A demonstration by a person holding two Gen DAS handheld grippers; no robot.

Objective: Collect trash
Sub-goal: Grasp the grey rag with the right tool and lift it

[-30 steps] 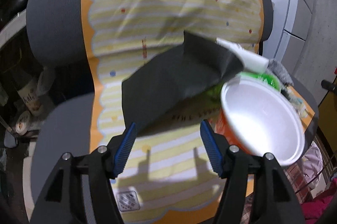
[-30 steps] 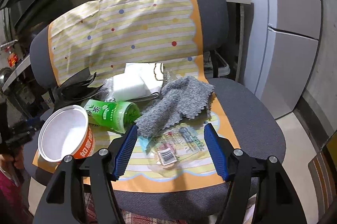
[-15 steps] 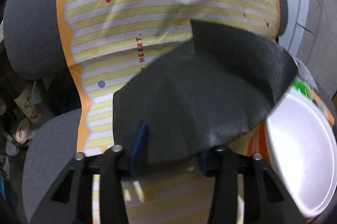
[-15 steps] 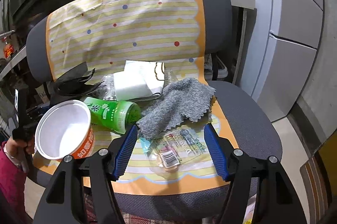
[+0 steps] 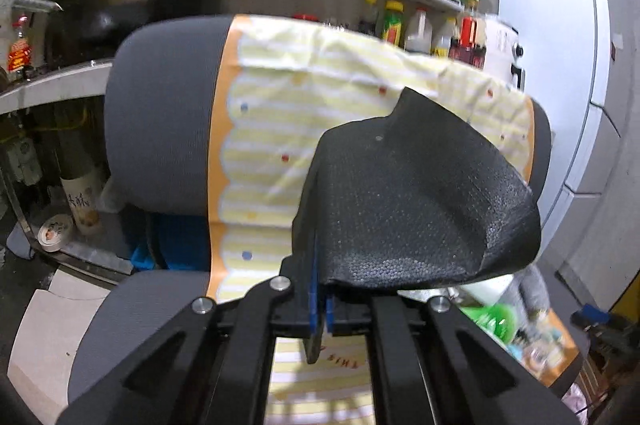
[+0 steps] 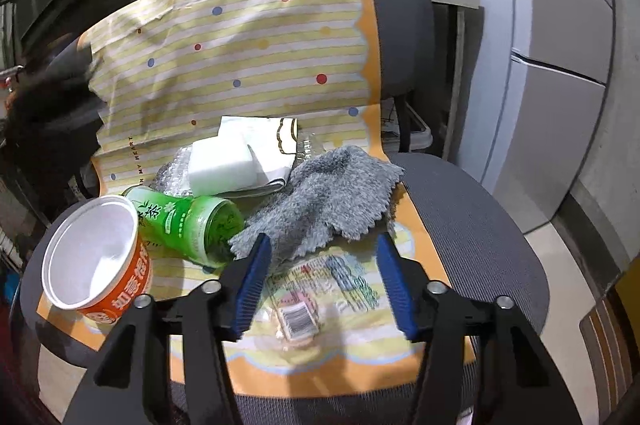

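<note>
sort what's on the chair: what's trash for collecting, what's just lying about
Trash, likely: black foam sheet in left gripper; noodle cup; green bottle; clear wrapper between the closing right gripper.

Lying about: grey cloth, white sponge, striped cover.

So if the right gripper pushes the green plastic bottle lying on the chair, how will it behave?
The green plastic bottle lies on its side, so it would probably roll rather than slide. It looks empty, so likely light. It touches the orange paper cup, which may get nudged and tip over the seat edge.
</note>
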